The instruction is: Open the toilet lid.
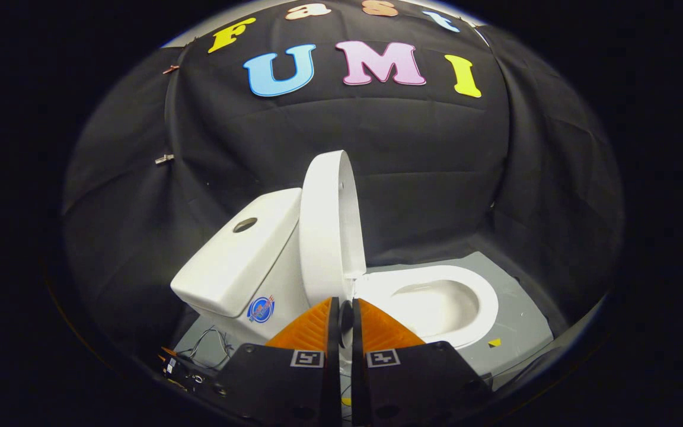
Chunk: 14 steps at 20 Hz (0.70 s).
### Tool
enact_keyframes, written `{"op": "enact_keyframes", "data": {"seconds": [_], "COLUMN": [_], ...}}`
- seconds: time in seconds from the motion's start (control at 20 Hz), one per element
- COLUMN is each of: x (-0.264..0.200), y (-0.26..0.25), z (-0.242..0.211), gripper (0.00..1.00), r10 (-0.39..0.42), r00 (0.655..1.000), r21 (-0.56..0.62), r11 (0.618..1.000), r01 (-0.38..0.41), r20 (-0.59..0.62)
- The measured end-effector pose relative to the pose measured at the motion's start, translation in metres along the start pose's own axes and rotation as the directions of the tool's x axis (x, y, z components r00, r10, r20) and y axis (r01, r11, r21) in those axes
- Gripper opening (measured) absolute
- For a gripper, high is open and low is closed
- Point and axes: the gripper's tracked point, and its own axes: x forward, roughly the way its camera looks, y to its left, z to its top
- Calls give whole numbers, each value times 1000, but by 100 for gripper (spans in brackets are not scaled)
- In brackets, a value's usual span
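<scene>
Toilet lid (325, 228) stood raised, close to upright, leaning back toward the tank (241, 258) and seen almost edge-on from the side. It rose just beyond the tips of the gripper (345, 308), with the open seat (484, 296) spreading away to the right of it.

The toilet sat on a grey floor panel (522, 323), and black cloth (424, 160) closed off the space behind and on both sides. Two small metal clips (164, 159) were pinned on the cloth at the left. A small yellow triangle mark (494, 342) lay on the grey panel near the front rim of the seat.

The lower part of the toilet base was cut off behind the black gripper body, and a tangle of thin wires (208, 347) on the floor at the left, beside the base, was hard to make out in detail. A round blue sticker (261, 309) showed on the side below the tank. An oval flush button (245, 225) sat on the tank top.

The bowl (436, 305) lay open and white inside; whether it held any water could not be told.

The two orange fingers (309, 329) were drawn together with only a thin dark slit between them, and nothing was held there.
</scene>
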Motion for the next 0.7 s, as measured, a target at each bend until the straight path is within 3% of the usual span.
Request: {"op": "enact_keyframes", "data": {"seconds": [0.7], "x": [7], "y": [57], "z": [-10], "gripper": [12], "r10": [41], "r00": [999], "r21": [-93], "r11": [995], "r01": [-41], "r20": [-7]}}
